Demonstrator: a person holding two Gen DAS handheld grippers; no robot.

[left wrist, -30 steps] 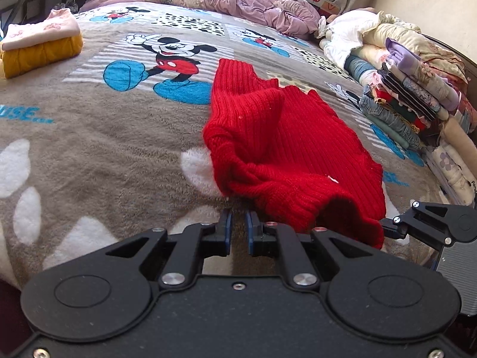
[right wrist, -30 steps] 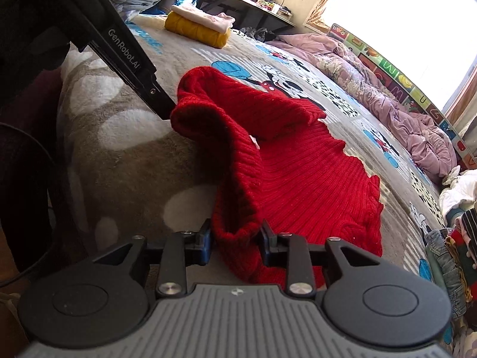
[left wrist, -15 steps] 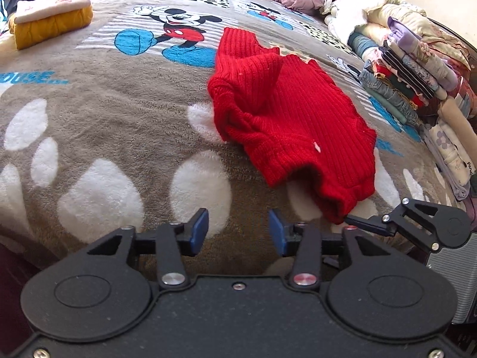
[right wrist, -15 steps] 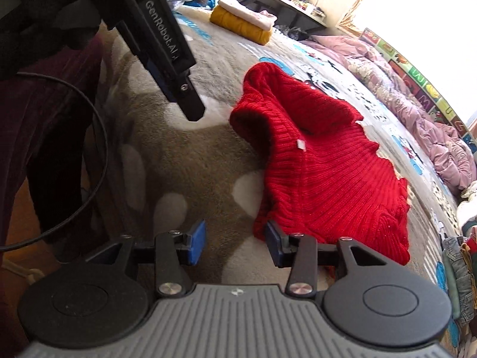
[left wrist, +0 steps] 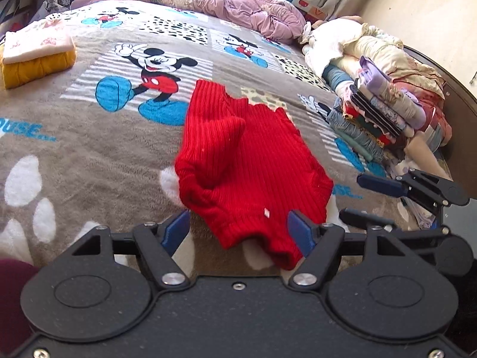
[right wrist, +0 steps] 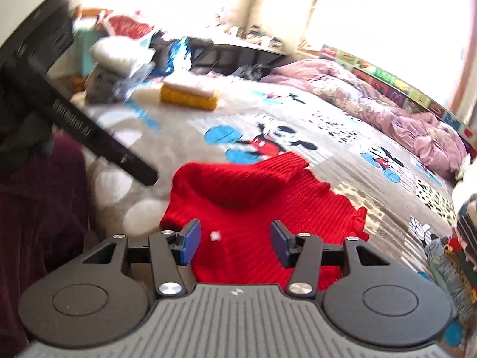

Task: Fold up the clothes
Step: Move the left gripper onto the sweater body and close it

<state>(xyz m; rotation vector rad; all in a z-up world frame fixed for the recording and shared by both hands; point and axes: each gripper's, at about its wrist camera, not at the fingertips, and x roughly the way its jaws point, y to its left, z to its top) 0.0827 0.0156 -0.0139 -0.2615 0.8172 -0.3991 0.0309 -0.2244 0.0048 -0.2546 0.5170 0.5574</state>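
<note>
Two grippers: both spread wide, neither one grasping anything
Left gripper (left wrist: 240, 232): blue pads apart, the near hem of the red sweater (left wrist: 247, 161) showing between them — whether a pad touches the knit cannot be told
Right gripper (right wrist: 235, 244): pads parted over the sweater (right wrist: 256, 208), a small white tag (right wrist: 214, 235) in the gap; this view is blurred
Sweater: crumpled on the blanket (left wrist: 89, 149) near the front edge of the bed, one sleeve bunched up on its left part, ruffled edge toward the right
Blanket: grey-brown plush with cartoon mouse prints and white paw marks
Folded pile (left wrist: 37, 55): a pink-white piece on a yellow one, well apart from the sweater at the far left
Stack of clothes (left wrist: 381, 110): many folded pieces along the right side of the bed — near the sweater, not touching it
Quilt (left wrist: 226, 3): lilac, rumpled at the far end under the window
Person: a dark maroon sleeve (right wrist: 41, 208) at the left of the right wrist view
</note>
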